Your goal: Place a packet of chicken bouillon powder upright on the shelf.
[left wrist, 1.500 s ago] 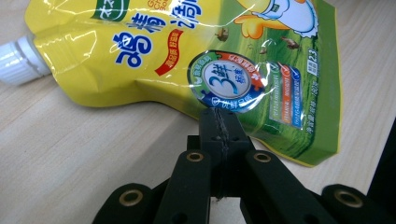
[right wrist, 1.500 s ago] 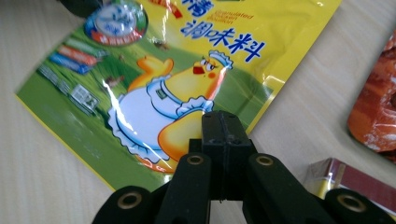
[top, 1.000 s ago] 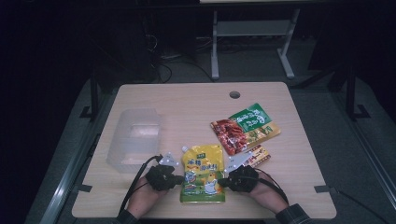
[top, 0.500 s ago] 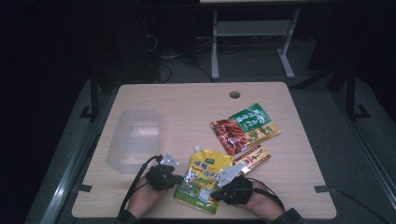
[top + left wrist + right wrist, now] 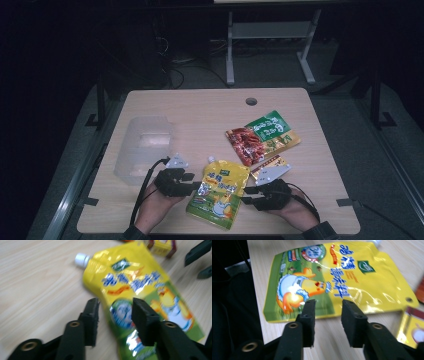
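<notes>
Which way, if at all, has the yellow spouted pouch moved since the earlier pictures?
Yes. The yellow spouted pouch has turned clockwise, its bottom swinging left, judged against the table edge.

I see a yellow spout pouch (image 5: 220, 192) with a green lower part, blue lettering, a cartoon duck and a white cap (image 5: 81, 259). My grippers' jaws are black. Further off lie a red-and-green packet (image 5: 262, 136) and a yellow-and-red one (image 5: 270, 167), on a pale wood-grain table (image 5: 200, 110).
</notes>
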{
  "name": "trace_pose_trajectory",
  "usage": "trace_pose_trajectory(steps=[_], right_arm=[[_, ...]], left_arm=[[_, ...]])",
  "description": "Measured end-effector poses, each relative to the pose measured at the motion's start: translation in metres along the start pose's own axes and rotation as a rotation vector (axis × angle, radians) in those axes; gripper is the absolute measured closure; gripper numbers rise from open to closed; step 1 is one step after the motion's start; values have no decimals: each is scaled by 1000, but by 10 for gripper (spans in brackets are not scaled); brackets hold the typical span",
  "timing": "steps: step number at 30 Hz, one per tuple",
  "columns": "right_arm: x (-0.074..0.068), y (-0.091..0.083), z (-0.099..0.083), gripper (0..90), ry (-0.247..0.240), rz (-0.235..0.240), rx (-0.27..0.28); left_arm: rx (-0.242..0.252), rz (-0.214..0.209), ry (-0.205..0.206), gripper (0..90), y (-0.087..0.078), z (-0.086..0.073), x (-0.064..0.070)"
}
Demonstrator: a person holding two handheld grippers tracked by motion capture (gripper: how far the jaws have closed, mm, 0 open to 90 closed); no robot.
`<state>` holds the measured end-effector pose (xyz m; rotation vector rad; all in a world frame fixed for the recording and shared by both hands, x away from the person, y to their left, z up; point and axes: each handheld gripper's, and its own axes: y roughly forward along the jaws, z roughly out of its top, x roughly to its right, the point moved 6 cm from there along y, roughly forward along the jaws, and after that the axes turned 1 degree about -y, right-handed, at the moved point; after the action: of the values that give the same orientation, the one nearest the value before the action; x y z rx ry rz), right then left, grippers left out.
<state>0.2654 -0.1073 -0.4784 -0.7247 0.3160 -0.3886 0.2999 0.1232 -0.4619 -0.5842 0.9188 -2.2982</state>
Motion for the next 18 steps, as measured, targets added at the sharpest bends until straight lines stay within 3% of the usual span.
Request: trace_pose_trajectory(steps=[4, 8, 14, 18], right_arm=[[2, -7, -10, 523, 27, -26, 4], [4, -13, -19, 465, 46, -35, 5], [10, -18, -27, 404, 57, -43, -1], [10, -17, -26, 396, 54, -43, 3]], left_arm=[[-12, -16, 8, 406, 17, 9, 4], [-35, 0, -13, 359, 35, 12, 1], [-91, 11, -36, 344, 53, 2, -7], [-91, 3, -66, 355, 54, 1, -11]])
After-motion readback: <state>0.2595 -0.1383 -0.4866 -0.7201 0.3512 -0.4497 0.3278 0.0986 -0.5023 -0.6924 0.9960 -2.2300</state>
